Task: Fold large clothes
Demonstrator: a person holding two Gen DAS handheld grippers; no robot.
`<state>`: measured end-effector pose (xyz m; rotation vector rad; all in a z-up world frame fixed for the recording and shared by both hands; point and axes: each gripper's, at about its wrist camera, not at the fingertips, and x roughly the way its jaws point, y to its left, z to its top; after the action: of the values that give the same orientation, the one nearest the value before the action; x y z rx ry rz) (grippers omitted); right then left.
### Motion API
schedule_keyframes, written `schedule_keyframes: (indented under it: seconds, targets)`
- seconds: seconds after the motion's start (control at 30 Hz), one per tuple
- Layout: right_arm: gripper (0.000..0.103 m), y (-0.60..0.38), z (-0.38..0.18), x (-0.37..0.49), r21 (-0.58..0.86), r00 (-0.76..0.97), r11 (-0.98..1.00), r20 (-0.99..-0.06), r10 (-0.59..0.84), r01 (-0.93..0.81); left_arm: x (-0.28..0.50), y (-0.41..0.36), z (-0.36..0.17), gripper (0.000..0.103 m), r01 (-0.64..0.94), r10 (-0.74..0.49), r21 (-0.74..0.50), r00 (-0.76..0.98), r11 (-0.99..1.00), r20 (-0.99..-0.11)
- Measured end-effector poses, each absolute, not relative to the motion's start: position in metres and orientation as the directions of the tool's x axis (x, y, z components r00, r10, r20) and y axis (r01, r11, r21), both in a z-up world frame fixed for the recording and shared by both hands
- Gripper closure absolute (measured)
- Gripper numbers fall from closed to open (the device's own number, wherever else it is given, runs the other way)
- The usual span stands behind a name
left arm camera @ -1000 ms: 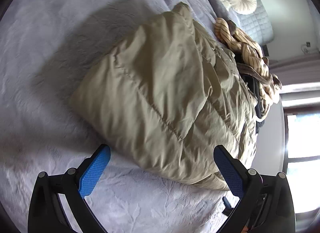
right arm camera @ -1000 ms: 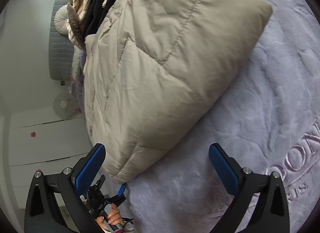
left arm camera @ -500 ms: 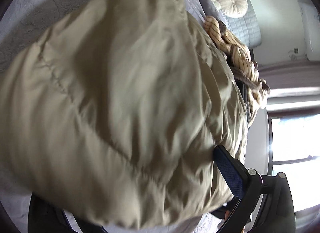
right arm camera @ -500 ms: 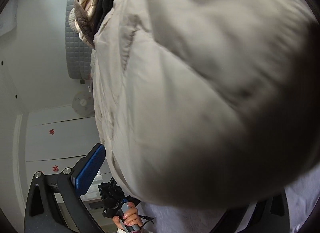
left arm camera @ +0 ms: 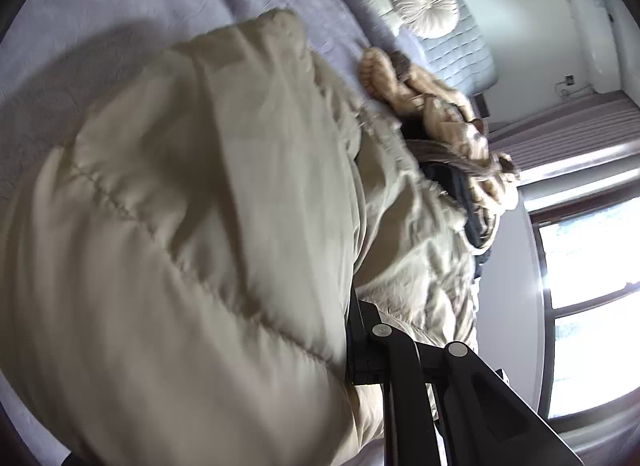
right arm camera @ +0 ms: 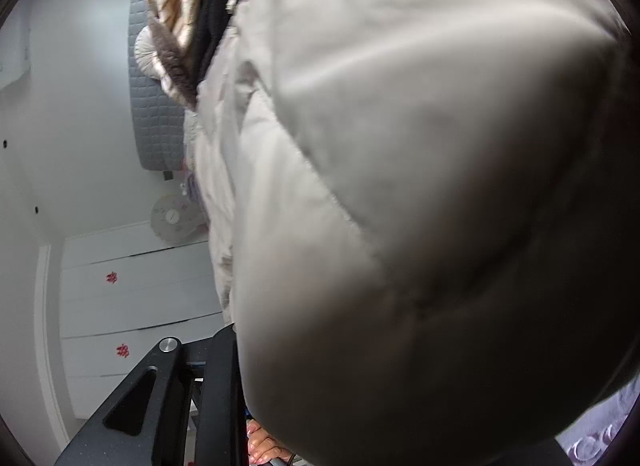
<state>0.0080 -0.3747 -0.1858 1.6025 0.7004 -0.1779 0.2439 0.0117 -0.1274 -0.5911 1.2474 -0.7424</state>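
Both tongs, your left gripper (left arm camera: pixel 344 350) and right gripper (right arm camera: pixel 240 382), have just closed and pinch the beige puffer jacket (left arm camera: pixel 192 225); next, carry this edge over evenly.

The puffy jacket (right arm camera: pixel 420 205) swallows most of both views, blurry up close, hiding one finger of each gripper and most of the bed (left arm camera: pixel 120 5).

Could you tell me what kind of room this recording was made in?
Most likely a bedroom. A puffy beige quilted coat lies on a pale lilac plush bedspread, with a round cream tufted cushion against a grey quilted headboard, and white wardrobe doors stand nearby.
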Motion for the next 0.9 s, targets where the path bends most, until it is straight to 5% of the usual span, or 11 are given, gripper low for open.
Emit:
schedule_keyframes:
  seconds: [0.47, 0.9]
  targets:
    - [0.077, -0.323, -0.15, -0.089, 0.863, 0.779, 0.027, -0.468, 0.416, 0.504, 0.153, 0.082, -0.098, 0.085, 0.223, -0.769, -0.742, 0.069, 0.632, -0.635]
    - [0.068, -0.226, -0.192, -0.214, 0.778, 0.708, -0.037, -0.55, 0.443, 0.628, 0.078, 0.171, -0.166, 0.08, 0.158, -0.693, -0.709, -0.146, 0.688, -0.706]
